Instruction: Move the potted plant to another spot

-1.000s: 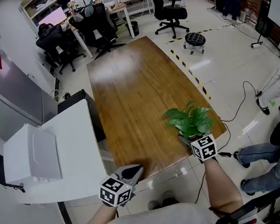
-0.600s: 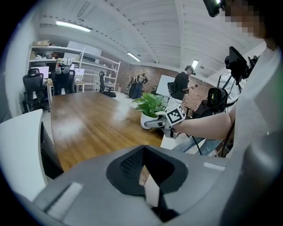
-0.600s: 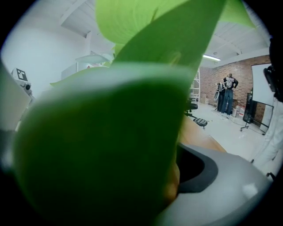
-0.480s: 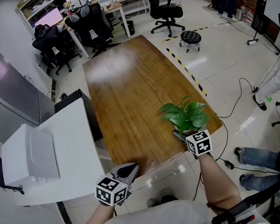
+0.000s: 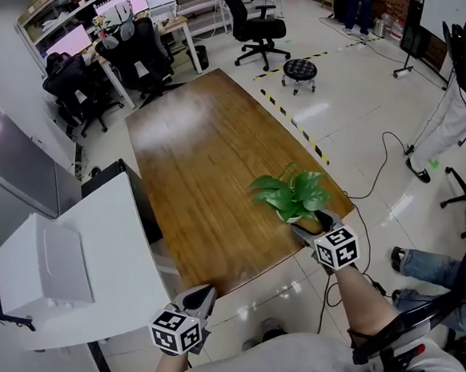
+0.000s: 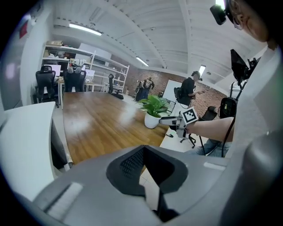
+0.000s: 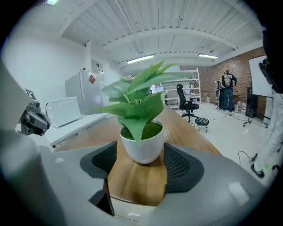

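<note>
The left gripper [image 5: 202,293] hung just off the near left corner of the desk [image 5: 195,162], over the floor rather than the wood. Its jaws were drawn together with nothing between them. It pointed forward and a little down along the desk's left side, the forearm coming up from the bottom of the head view. It was well apart from the potted plant [image 5: 292,195] and, by my reading, had no part in the coming move.

The plant stood upright by the near right corner, close to the right edge. Its long axis was vertical, with leaves spreading over a white pot [image 7: 141,148] and hiding most of it from above. Most of the desk's bare wood ran away from it toward the far left (the likeliest place for a new spot).

The right gripper [image 5: 309,224] reached in from the near edge, tilted slightly down, with the arm stretched out behind it. So the pot lay straight ahead of the fingers, and the jaws crossed its upright axis from the side. The jaws had just been closing with the pot between them. In the right gripper view the pads [image 7: 177,165] sat against the pot's wall on both sides, low on its round body, which I took for a grip. Whether the base had left the wood I could not tell. The next move seemed to call for a level carry that kept the pot upright.
</note>
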Motion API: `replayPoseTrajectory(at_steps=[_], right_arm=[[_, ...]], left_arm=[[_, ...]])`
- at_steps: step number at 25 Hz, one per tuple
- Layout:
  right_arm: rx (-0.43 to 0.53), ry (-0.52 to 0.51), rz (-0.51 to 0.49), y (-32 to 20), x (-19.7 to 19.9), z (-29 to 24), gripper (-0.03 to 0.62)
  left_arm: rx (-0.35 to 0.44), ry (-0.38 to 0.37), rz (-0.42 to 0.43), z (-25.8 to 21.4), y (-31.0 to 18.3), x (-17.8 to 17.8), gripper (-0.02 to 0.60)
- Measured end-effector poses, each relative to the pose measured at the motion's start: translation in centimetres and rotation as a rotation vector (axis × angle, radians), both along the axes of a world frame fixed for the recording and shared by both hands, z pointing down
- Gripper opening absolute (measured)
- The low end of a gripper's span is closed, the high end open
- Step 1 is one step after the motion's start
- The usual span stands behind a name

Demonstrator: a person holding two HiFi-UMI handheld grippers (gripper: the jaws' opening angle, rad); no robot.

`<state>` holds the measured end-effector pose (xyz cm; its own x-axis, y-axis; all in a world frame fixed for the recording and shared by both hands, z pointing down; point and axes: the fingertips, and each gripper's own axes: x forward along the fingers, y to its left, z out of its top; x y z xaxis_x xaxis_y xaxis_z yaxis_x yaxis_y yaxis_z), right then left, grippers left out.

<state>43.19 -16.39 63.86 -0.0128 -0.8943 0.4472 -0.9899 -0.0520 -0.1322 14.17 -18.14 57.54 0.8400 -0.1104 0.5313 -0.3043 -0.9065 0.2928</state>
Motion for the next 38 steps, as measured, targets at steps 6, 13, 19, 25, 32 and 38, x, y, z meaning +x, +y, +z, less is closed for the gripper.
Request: replayPoseTrajectory(at_steps=[6,13,19,25,32,38], right_arm=[[0.067,0.004,-0.02,2.7,-2.4,-3.9,0.171],[0.102,-0.118,-0.06,8.8,-9.7,-5.2,0.012],[0.127,-0.223,-0.221,16.3,-23.6,-7.7,0.006],[0.124,-0.28,-0.366,25.5,-37.2,-11.1,0.006],[0.073,-0.191,-0.461,28.6,-43.8,-14.6,0.005],[0.054,-0.179,-0.532,30.2,-47.1,-16.5,0.005]], left_arm=[[-0.009,0.015,-0.046,0.4,1.4,-2.7,-0.003],[-0.022,0.051,-0.058,0.6,7.4,-8.0,-0.003],[0.01,0.093,-0.104,-1.1,14.8,-16.3,-0.003],[0.038,0.161,-0.137,-4.0,22.7,-24.0,-0.003],[0.035,0.198,-0.17,-6.1,27.1,-28.0,-0.003],[0.043,0.245,-0.168,-7.9,29.9,-28.1,-0.003]])
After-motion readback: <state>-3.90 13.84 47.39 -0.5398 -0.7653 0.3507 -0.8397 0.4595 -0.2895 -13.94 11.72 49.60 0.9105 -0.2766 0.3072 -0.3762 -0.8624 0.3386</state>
